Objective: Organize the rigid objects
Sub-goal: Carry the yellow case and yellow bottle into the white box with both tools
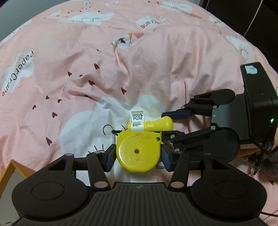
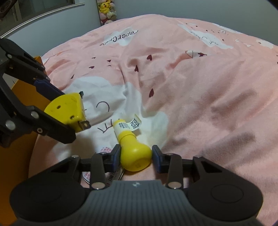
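Observation:
My left gripper (image 1: 137, 155) is shut on a flat yellow tape measure (image 1: 138, 151); it also shows in the right wrist view (image 2: 66, 110), held just above the bedspread. My right gripper (image 2: 136, 155) has its pads against both sides of a small yellow bottle (image 2: 133, 153) with a white "YOU & PURE" label. The bottle lies on its side on the bedspread. In the left wrist view the bottle (image 1: 152, 125) lies just beyond the tape measure, with the right gripper (image 1: 166, 125) reaching in from the right.
A pink bedspread (image 1: 156, 60) with white clouds and dark hearts covers the whole area, wrinkled. An orange box edge (image 2: 22, 97) sits at the left. Small flat items with printed labels (image 2: 106, 153) lie under my right gripper. Plush toys (image 2: 106, 12) stand far behind.

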Available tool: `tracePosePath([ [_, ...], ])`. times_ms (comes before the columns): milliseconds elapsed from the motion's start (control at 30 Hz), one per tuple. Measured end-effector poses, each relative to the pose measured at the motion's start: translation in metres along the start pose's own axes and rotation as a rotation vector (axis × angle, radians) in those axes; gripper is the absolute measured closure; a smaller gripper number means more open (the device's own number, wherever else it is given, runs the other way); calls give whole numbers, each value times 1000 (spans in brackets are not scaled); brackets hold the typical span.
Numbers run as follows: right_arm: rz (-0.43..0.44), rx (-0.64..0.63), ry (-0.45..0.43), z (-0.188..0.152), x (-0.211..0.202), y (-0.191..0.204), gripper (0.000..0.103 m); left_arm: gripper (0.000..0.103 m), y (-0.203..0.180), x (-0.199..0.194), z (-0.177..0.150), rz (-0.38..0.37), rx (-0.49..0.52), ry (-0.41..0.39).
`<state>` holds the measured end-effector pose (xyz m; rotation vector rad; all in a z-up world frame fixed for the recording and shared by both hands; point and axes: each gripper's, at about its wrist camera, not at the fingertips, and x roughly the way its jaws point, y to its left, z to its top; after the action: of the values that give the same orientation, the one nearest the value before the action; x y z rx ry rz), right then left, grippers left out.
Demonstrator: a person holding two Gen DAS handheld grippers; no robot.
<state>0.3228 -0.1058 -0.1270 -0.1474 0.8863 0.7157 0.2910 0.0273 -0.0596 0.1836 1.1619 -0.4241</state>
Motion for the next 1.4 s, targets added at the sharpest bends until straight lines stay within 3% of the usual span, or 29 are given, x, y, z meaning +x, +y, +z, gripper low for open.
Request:
tracePosePath([
  [300,4,48,-119,3,-41,10,65,42,4,-59,-18,11,-27,-64],
  [467,43,64,-195,4,-78,27,65,42,9,-106,-44,70,-19,-90],
  [700,161,-17,-287,19,-130,85,65,42,15,-143,-96,142,13,-3],
  [933,333,-80,-196,24,-129,162,65,42,24,-142,-150,158,73,188],
  [1033,366,-120,-150,20,-119,191,65,42,27,-134,-166,156,128,250],
  [1233,377,-134,-65,16,-101,222,65,42,30,-113,-178,152,226,300],
  [1400,374,-114,-18,13,-86,231,65,42,29,-110,-185,165,276,296],
])
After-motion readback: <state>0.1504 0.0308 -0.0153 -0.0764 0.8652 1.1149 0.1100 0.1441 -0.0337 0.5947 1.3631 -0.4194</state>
